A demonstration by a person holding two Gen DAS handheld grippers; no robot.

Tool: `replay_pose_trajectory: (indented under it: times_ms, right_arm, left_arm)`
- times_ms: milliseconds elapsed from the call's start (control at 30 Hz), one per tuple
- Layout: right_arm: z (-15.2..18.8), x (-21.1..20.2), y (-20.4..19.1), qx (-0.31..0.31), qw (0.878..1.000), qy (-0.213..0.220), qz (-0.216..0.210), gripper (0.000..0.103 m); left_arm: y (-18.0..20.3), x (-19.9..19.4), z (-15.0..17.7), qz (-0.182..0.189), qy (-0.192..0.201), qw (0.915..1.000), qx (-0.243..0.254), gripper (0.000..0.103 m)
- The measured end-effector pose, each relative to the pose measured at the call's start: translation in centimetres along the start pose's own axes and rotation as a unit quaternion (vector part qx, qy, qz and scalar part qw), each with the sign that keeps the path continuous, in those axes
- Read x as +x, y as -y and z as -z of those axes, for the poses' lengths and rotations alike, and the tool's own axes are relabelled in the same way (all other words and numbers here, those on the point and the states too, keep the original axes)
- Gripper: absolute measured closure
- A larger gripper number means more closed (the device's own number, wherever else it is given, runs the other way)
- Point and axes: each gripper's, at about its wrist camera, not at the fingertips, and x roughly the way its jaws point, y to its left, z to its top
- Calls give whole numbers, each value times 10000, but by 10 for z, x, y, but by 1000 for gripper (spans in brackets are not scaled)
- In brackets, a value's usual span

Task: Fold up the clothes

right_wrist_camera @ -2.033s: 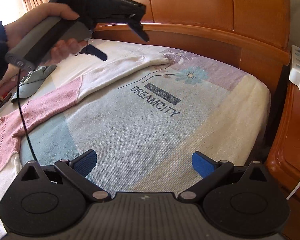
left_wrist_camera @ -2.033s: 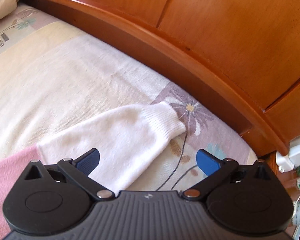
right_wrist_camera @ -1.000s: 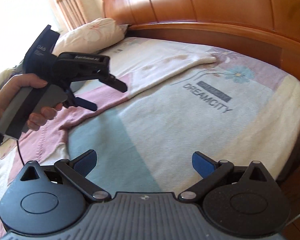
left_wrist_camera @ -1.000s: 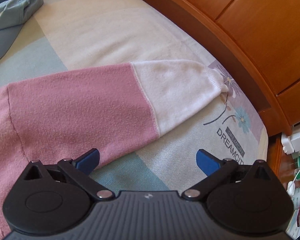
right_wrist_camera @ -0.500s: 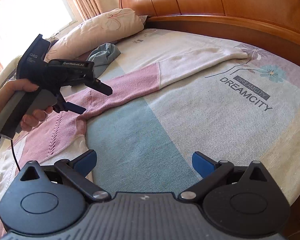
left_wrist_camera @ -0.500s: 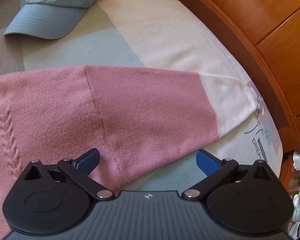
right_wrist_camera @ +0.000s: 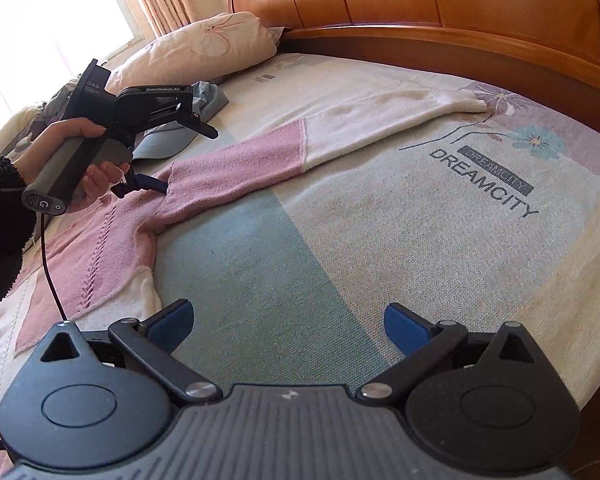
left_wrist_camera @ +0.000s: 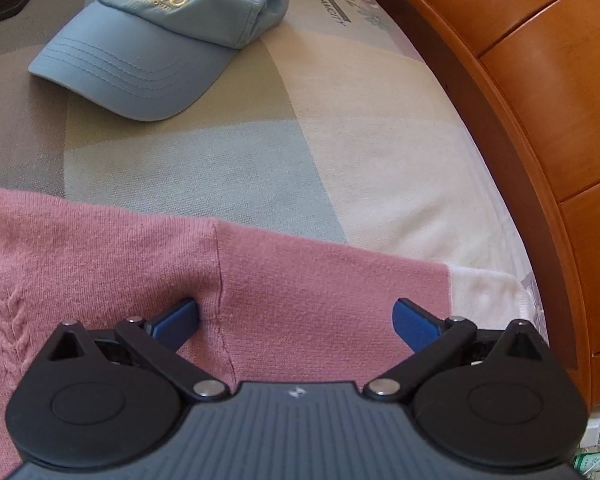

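A pink and white sweater (right_wrist_camera: pixel 228 168) lies flat on the bed, one sleeve stretched toward the headboard and ending in a white cuff (right_wrist_camera: pixel 472 104). My left gripper (right_wrist_camera: pixel 190 160) is open at the shoulder end of that sleeve, its lower finger touching the pink knit. In the left wrist view the shoulder seam (left_wrist_camera: pixel 220 300) runs between the spread fingers of the left gripper (left_wrist_camera: pixel 296 316), and the white cuff (left_wrist_camera: pixel 484 288) lies to the right. My right gripper (right_wrist_camera: pixel 290 320) is open above the bare bedspread, beside the sweater's side edge, holding nothing.
A light blue cap (left_wrist_camera: pixel 160 40) lies beyond the sleeve, a dark phone (left_wrist_camera: pixel 4 4) far left. A pillow (right_wrist_camera: pixel 204 48) rests against the wooden headboard (right_wrist_camera: pixel 460 0). A person's hand (right_wrist_camera: pixel 76 132) holds the left gripper. The bed edge runs along the right.
The left gripper has travelled from the white cuff back along the sleeve to the shoulder seam and come low onto the knit, staying open. The right gripper stayed open over the bedspread.
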Motion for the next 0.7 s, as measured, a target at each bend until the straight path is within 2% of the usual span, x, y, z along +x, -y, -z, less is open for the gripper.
replay_pose_trajectory:
  times_ms: [100, 300, 433, 533, 633, 700]
  right_arm:
    - [0, -1, 1, 32, 10000, 15, 16, 0]
    - [2, -1, -1, -79, 10000, -4, 51, 0]
    - [1, -2, 2, -22, 10000, 13, 34, 0]
    - [1, -3, 4, 4, 10000, 22, 38, 0]
    - [1, -3, 4, 21, 10000, 31, 57, 0]
    - [1, -3, 4, 20, 10000, 31, 81, 0]
  left_arm:
    - [7, -19, 1, 133, 384, 9985, 353, 1]
    - [-6, 8, -4, 10, 468, 9989, -31, 1]
    - [-8, 17, -5, -166, 855, 9962, 36, 1]
    - [-7, 9, -8, -144, 847, 9962, -119, 1]
    - [-2, -8, -2, 219, 781, 9967, -18, 1]
    - [8, -10, 8, 407, 497, 9978, 177, 1]
